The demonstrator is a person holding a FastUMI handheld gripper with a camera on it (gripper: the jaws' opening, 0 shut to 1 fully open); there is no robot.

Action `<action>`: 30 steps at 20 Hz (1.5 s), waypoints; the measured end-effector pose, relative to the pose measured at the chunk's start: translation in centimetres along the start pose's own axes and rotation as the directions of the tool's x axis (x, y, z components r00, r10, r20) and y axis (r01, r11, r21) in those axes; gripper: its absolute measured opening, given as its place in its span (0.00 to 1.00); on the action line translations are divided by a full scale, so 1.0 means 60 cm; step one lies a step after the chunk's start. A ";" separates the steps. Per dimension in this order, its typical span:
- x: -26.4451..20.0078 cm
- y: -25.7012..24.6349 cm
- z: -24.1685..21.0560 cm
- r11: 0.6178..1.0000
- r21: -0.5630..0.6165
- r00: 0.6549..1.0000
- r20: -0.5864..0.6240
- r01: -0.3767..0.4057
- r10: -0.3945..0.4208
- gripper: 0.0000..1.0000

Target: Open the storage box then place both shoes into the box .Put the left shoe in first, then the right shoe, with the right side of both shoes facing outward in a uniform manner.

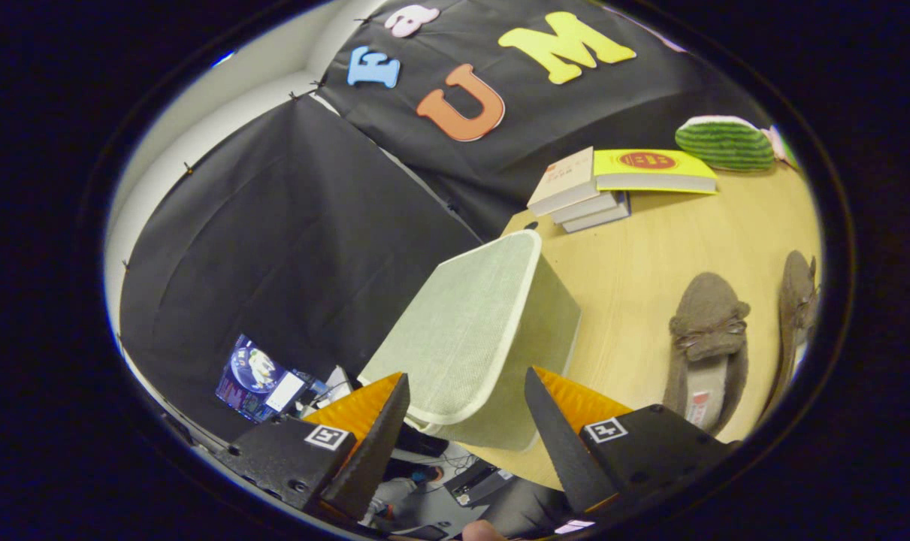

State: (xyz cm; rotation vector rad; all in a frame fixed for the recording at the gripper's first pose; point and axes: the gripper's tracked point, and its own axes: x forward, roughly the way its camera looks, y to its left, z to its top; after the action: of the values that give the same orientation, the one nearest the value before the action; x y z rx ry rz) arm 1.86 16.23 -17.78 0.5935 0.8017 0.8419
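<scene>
A pale green fabric storage box (552,315) stands on the wooden table (635,270), its white-rimmed lid (462,315) lying on top. My gripper (466,376) is open, and the near edge of the lid sits between the fingers without either one pressing on it. Two brown fuzzy shoes with bows lie side by side to the right of the box, toes pointing away from me. The nearer shoe (710,330) shows its insole. The farther shoe (796,300) is partly cut off.
A stack of books (586,191) with a yellow one (654,171) lies at the back of the table, a watermelon-patterned object (725,143) behind it. Left of the box the table ends, and a lit screen (259,379) stands below. A fingertip (483,530) shows beneath the fingers.
</scene>
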 end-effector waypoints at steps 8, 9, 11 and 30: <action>0.049 -0.010 -0.006 0.982 0.150 0.990 -0.074 -0.112 0.124 0.55; 0.044 -0.009 0.002 0.980 0.160 0.989 -0.063 -0.120 0.132 0.44; 0.041 -0.001 0.014 0.975 0.180 0.989 -0.041 -0.133 0.143 0.21; 0.138 0.369 0.081 0.980 -0.185 0.995 -0.079 -0.073 0.059 0.10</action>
State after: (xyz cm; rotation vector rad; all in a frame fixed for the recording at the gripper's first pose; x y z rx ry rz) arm 0.02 34.35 -1.97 0.4253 0.7621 0.9935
